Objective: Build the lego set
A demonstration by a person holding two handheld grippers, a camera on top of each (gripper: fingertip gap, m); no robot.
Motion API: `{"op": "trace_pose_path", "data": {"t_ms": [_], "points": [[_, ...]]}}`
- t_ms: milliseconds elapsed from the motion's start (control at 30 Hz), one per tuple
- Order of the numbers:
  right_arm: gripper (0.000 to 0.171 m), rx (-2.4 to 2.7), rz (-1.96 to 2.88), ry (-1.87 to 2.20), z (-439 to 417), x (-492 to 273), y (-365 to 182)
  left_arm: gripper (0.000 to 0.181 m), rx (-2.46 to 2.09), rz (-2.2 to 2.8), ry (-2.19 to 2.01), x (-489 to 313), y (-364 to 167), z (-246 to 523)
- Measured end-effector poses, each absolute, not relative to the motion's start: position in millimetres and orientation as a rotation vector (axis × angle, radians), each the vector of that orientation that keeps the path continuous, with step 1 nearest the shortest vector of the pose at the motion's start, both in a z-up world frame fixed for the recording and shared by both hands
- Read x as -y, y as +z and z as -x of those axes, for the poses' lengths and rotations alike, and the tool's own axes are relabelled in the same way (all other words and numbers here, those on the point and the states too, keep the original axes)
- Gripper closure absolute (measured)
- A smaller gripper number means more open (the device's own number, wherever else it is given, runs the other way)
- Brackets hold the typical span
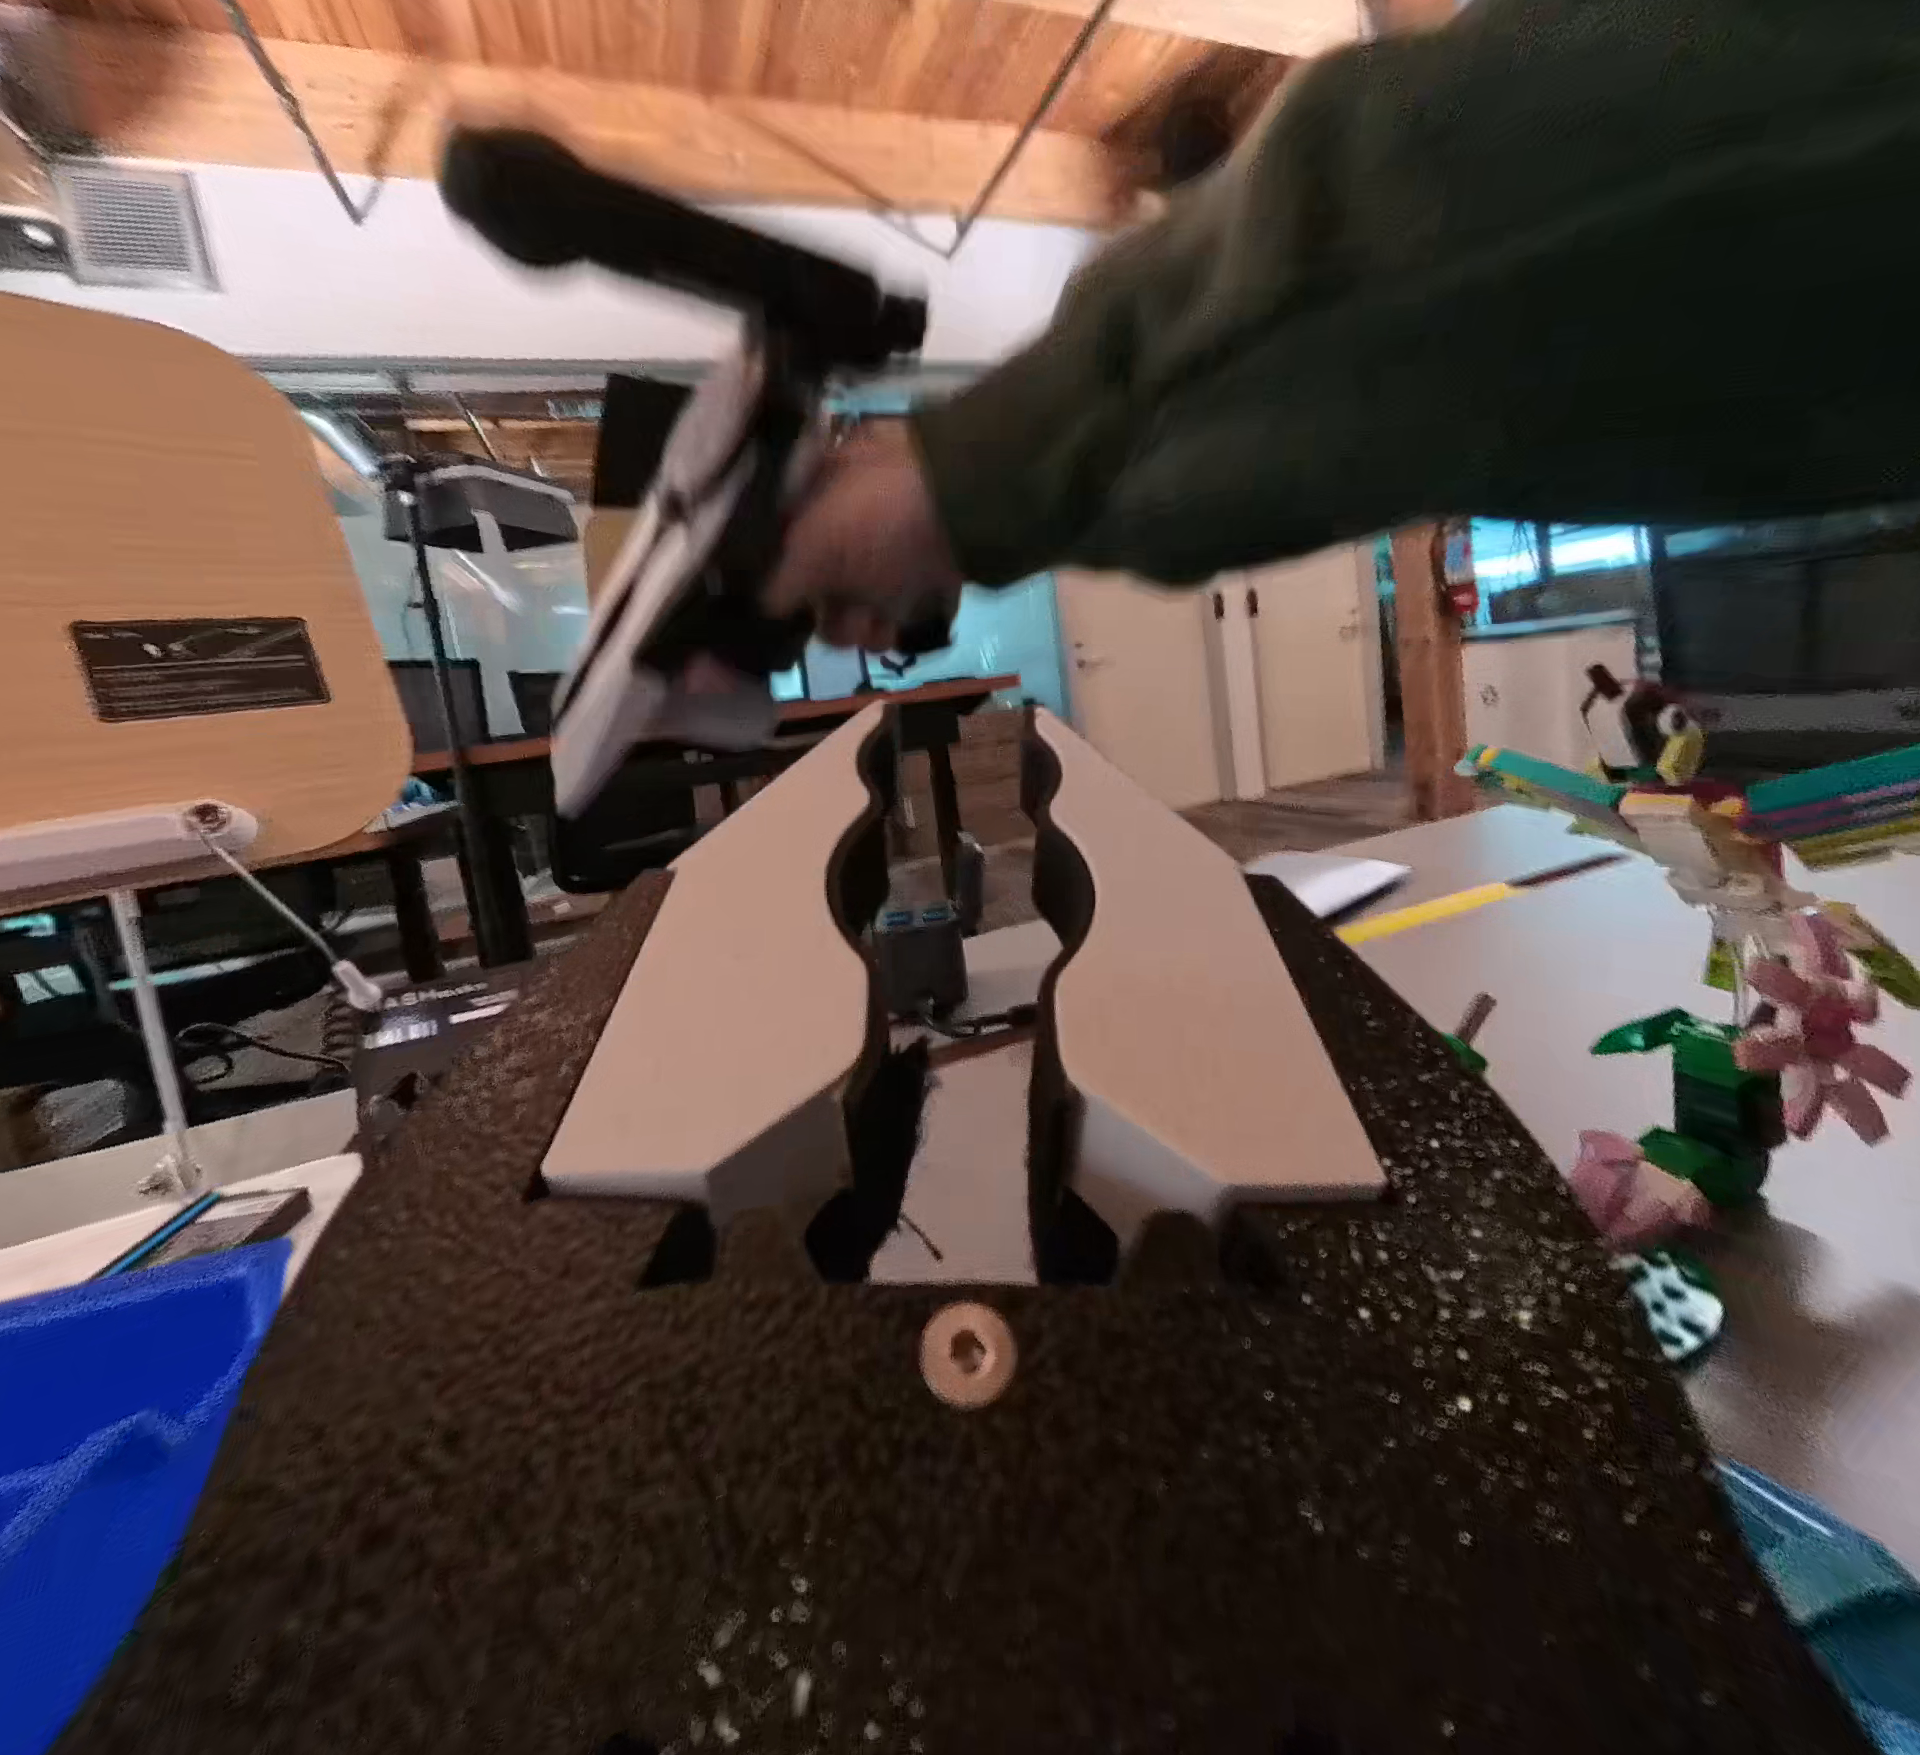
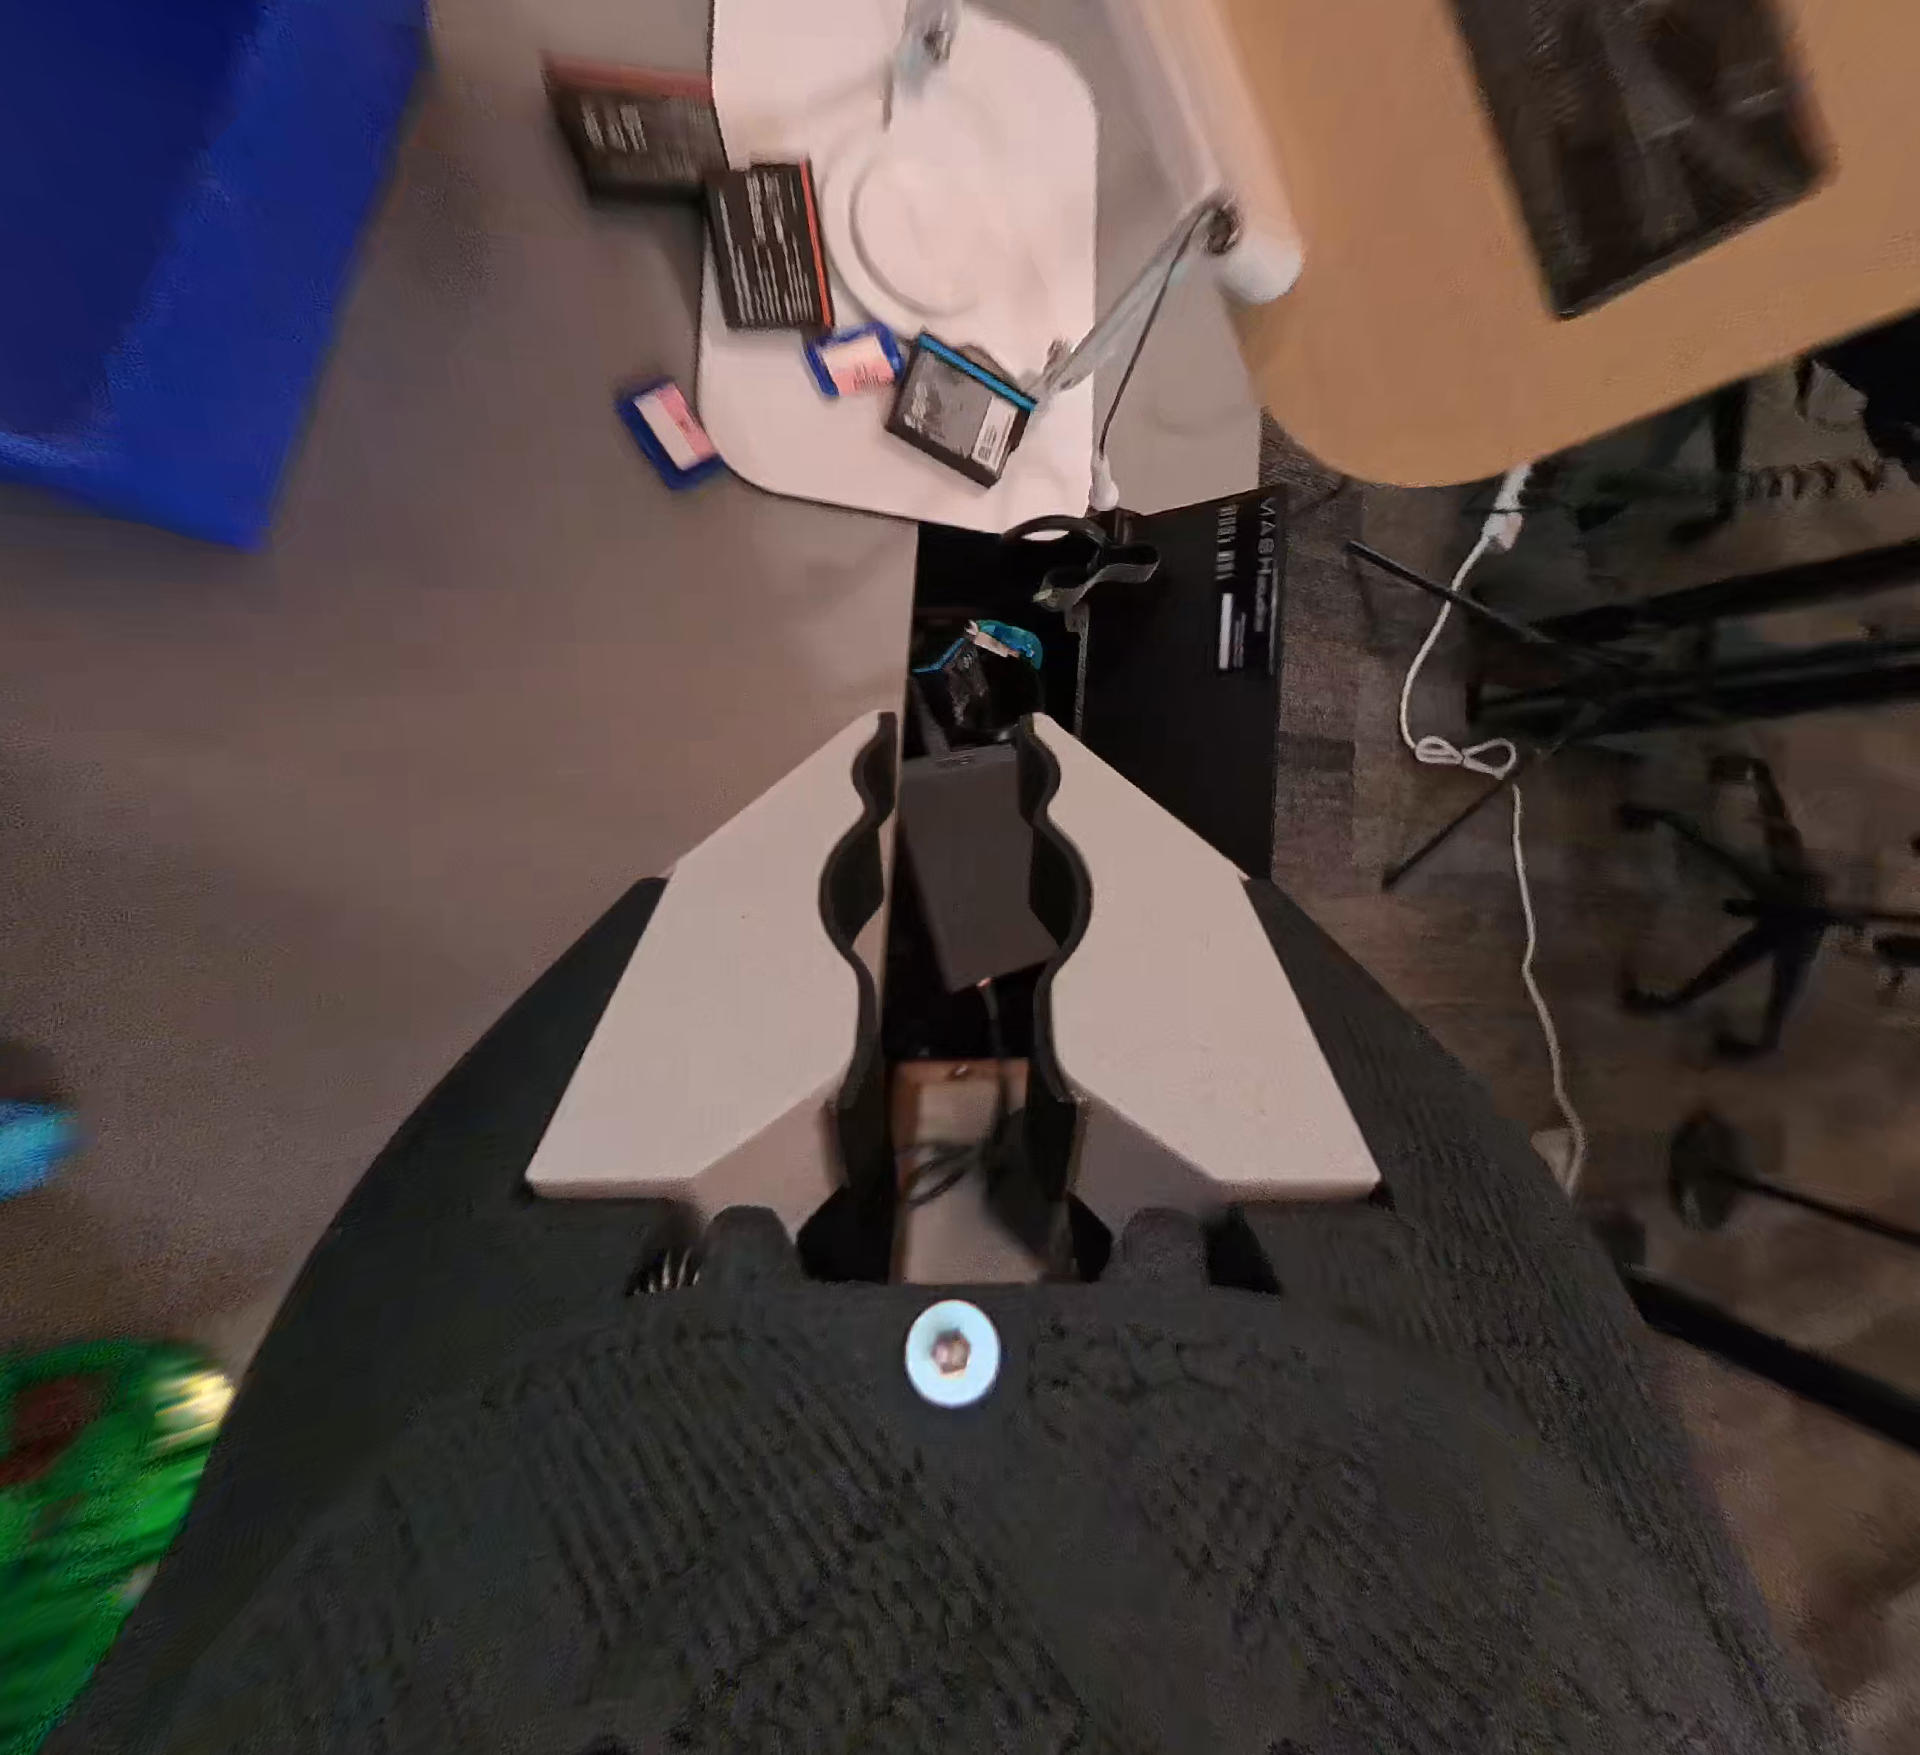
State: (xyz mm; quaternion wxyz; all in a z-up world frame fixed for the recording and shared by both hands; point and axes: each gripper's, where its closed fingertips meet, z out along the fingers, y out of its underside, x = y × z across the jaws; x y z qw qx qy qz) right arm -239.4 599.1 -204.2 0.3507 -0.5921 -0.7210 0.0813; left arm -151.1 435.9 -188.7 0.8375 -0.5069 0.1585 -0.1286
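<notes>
My left gripper [image 1: 958, 713] is open and empty, raised above the grey table [image 1: 1621, 967] and aimed out over its far edge. A hand in a dark green sleeve [image 1: 1455, 303] holds my right gripper [image 1: 592, 749] above and ahead of it, tilted down to the left. In the right wrist view my right gripper [image 2: 956, 723] points down at the table edge [image 2: 416, 718], jaws apart. A dark grey block with a cable [image 2: 966, 874] shows through the gap. It seems to lie below, inside an open black box [image 2: 1174, 666].
A blue bin [image 2: 197, 147] stands at the left. A white lamp base [image 2: 935, 147] carries black flat packs [image 2: 769, 245] and small blue cards [image 2: 670, 432], under a wooden shade [image 2: 1403, 147]. A toy-brick bird [image 1: 1662, 770] and pink flowers [image 1: 1808, 1040] stand at the right. The tips of one gripper are about 20 cm away from the tips of the other.
</notes>
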Motion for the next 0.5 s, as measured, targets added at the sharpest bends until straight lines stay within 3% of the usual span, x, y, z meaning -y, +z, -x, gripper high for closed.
{"op": "trace_pose_path", "data": {"t_ms": [267,500], "points": [[0.162,2.218,1.128,0.037,284.7,-659.1,-327.1,0.163,-0.283,1.098,-0.278,-436.6,-185.5,174.3],[0.163,2.485,0.829,-0.230,298.8,-686.3,-386.6,0.162,-0.124,1.156,-0.408,-447.0,-189.4,204.9]]}}
